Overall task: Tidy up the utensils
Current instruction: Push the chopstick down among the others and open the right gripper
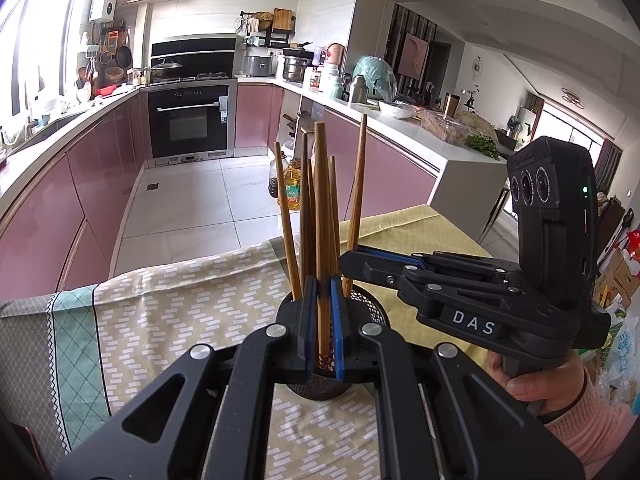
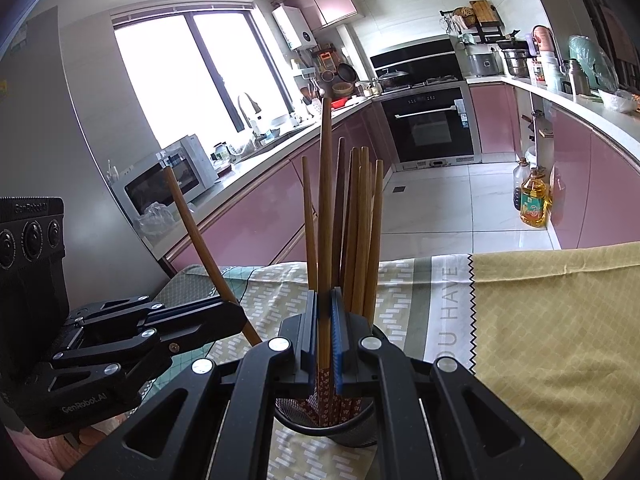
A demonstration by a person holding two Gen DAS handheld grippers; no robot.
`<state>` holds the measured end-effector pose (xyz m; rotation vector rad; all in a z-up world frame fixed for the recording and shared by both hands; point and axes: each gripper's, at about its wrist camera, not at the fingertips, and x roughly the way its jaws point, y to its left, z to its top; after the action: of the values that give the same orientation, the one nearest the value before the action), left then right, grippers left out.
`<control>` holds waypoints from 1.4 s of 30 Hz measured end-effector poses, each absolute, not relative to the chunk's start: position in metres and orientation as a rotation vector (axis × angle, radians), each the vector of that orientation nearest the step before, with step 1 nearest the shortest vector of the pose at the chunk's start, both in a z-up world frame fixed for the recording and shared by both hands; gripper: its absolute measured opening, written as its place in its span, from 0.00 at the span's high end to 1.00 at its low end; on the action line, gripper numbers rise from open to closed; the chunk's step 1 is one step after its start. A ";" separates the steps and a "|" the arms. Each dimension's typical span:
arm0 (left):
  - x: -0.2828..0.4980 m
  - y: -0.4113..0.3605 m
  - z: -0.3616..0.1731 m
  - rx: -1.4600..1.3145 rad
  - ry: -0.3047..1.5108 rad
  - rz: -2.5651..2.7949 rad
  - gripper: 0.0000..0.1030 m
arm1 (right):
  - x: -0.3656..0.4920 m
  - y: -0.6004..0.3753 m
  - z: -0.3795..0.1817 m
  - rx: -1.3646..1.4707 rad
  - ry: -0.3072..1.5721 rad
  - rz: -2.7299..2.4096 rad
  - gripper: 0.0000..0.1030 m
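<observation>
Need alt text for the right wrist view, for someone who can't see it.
The right hand-held gripper is shut on one upright wooden chopstick above a black mesh holder full of chopsticks, on a patterned tablecloth. At left, the left hand-held gripper pinches another, tilted chopstick. A pink-cabinet kitchen lies behind.

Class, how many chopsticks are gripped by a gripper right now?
2. One chopstick is clamped in the left gripper, another in the right gripper, both at the mesh cup holding the rest.
</observation>
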<state>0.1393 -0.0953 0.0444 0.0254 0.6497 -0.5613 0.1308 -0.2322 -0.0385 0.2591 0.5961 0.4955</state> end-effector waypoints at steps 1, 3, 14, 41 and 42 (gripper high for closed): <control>0.140 -0.096 0.044 0.026 0.650 -0.563 0.93 | 0.131 -0.232 -0.039 0.258 0.597 0.496 0.95; 0.140 -0.096 0.044 0.027 0.647 -0.563 0.93 | 0.131 -0.231 -0.039 0.257 0.597 0.496 0.95; 0.145 -0.094 0.041 0.009 0.638 -0.577 0.93 | 0.131 -0.231 -0.041 0.258 0.597 0.494 0.95; 0.162 -0.103 0.024 0.030 0.679 -0.569 0.93 | 0.140 -0.229 -0.051 0.258 0.624 0.497 0.95; 0.162 -0.103 0.024 0.030 0.678 -0.569 0.93 | 0.140 -0.229 -0.051 0.259 0.625 0.498 0.95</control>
<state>0.1615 -0.1029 0.0239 0.0304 0.6783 -0.5688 0.1404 -0.2294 -0.0506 0.2593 0.6251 0.4982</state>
